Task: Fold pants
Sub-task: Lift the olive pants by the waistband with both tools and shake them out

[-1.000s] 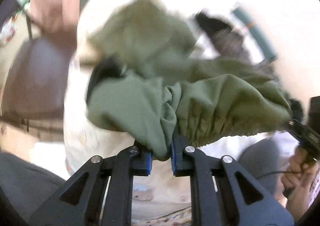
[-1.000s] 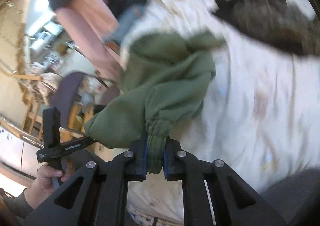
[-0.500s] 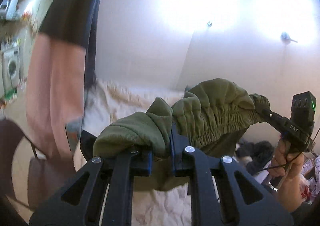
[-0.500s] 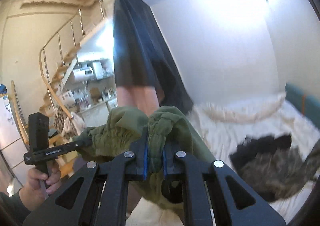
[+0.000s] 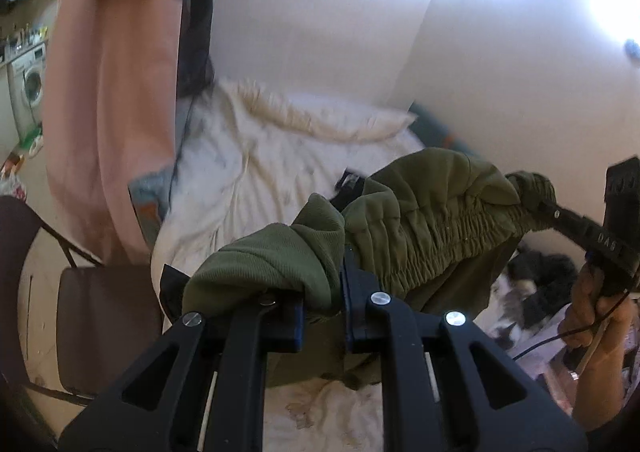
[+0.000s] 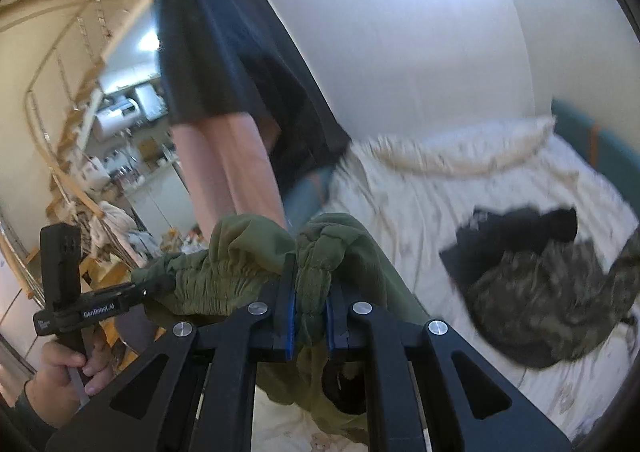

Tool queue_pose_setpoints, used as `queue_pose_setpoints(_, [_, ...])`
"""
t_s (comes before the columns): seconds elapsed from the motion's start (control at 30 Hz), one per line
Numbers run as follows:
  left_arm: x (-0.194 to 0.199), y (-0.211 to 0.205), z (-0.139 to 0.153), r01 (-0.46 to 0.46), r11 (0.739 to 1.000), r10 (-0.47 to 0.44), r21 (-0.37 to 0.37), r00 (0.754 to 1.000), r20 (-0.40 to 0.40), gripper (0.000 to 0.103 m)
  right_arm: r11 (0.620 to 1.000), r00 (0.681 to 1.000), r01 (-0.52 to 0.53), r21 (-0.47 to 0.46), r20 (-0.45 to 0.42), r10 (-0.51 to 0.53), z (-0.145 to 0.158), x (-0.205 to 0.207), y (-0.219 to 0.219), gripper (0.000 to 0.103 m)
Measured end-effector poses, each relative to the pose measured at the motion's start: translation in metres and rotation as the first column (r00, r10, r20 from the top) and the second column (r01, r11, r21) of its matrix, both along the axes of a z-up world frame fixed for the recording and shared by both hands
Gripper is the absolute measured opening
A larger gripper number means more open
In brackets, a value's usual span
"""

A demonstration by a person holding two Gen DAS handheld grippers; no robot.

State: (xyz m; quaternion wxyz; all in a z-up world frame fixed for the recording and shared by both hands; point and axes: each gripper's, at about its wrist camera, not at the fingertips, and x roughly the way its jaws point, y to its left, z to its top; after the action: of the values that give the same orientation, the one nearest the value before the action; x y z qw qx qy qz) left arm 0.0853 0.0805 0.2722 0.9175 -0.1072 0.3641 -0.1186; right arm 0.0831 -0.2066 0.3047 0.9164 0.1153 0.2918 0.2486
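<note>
The olive green pants (image 5: 424, 228) hang in the air above the bed, stretched by their elastic waistband between both grippers. My left gripper (image 5: 324, 304) is shut on one end of the waistband; the cloth bunches over its left finger. My right gripper (image 6: 310, 316) is shut on the other end of the pants (image 6: 240, 272). The right gripper also shows in the left wrist view (image 5: 536, 196), and the left gripper shows in the right wrist view (image 6: 160, 284). The legs hang down below, mostly hidden.
A bed with a cream sheet (image 5: 280, 164) lies below. A heap of dark and camouflage clothes (image 6: 532, 272) lies on its right side. A person in a black top (image 6: 224, 64) stands at the bed's left. A brown chair (image 5: 100, 324) stands beside it.
Both grippers have lifted the pants off the bed and tilted up from looking down at it. Over the last half second the view has tipped slightly back down.
</note>
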Motion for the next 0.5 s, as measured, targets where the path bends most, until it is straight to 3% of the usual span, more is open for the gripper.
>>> queue_pose_setpoints(0.17, [0.042,0.001,-0.058,-0.03,1.0,0.03,0.002,0.996,-0.086,0.011,1.0,0.995,0.001,-0.007,-0.102,-0.002,-0.059,0.066,0.005,0.011])
queue_pose_setpoints(0.33, [0.097,0.008,-0.098,-0.079,0.994,0.088,0.078,0.99,-0.112,0.011,0.998,0.987,-0.011,-0.056,-0.158,0.002,-0.095,0.125,0.019,0.011])
queue_pose_setpoints(0.5, [0.145,0.022,-0.128,-0.118,0.99,0.128,0.071,0.978,-0.166,0.011,0.995,0.984,-0.029,-0.098,-0.177,0.012,-0.121,0.18,0.04,0.011])
